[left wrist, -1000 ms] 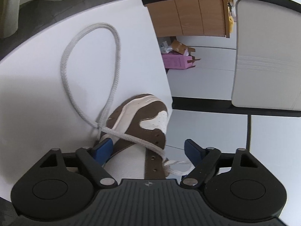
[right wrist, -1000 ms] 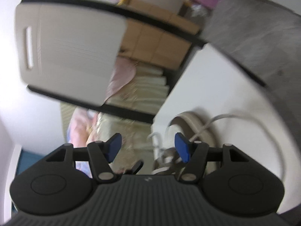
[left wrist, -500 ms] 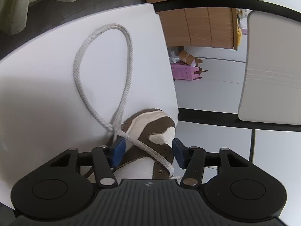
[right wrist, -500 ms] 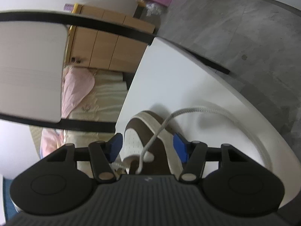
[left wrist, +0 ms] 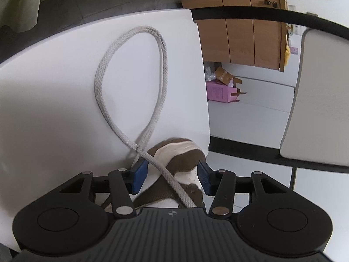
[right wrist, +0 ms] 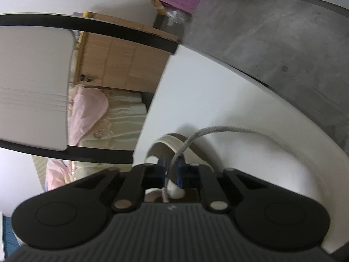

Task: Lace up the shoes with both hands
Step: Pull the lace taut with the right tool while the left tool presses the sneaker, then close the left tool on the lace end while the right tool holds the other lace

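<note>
Two grippers hang over one brown-and-cream shoe (left wrist: 178, 163) that sits near the edge of a white table (left wrist: 54, 100). The left gripper (left wrist: 172, 179) has its blue pads spread wide apart, one on each side of the shoe's toe end, holding nothing. A thick off-white lace (left wrist: 161, 65) runs up between those pads, crosses over itself just beyond the left pad, and lies in a big loop flat on the table.

From the other side, the right gripper (right wrist: 170, 171) has its pads drawn close together with the lace (right wrist: 218, 131) passing between them; they look pinched on it, right above the shoe (right wrist: 165, 144). Beyond the pads the lace rises and curves off to the right across the table (right wrist: 218, 91).

Past the table edge a wooden cabinet (left wrist: 240, 30) stands against the wall, with a pink box (left wrist: 220, 91) on the pale floor below it. A white chair (left wrist: 316, 100) with a black frame is on the right side of the left view. The right view is somewhat blurred.
</note>
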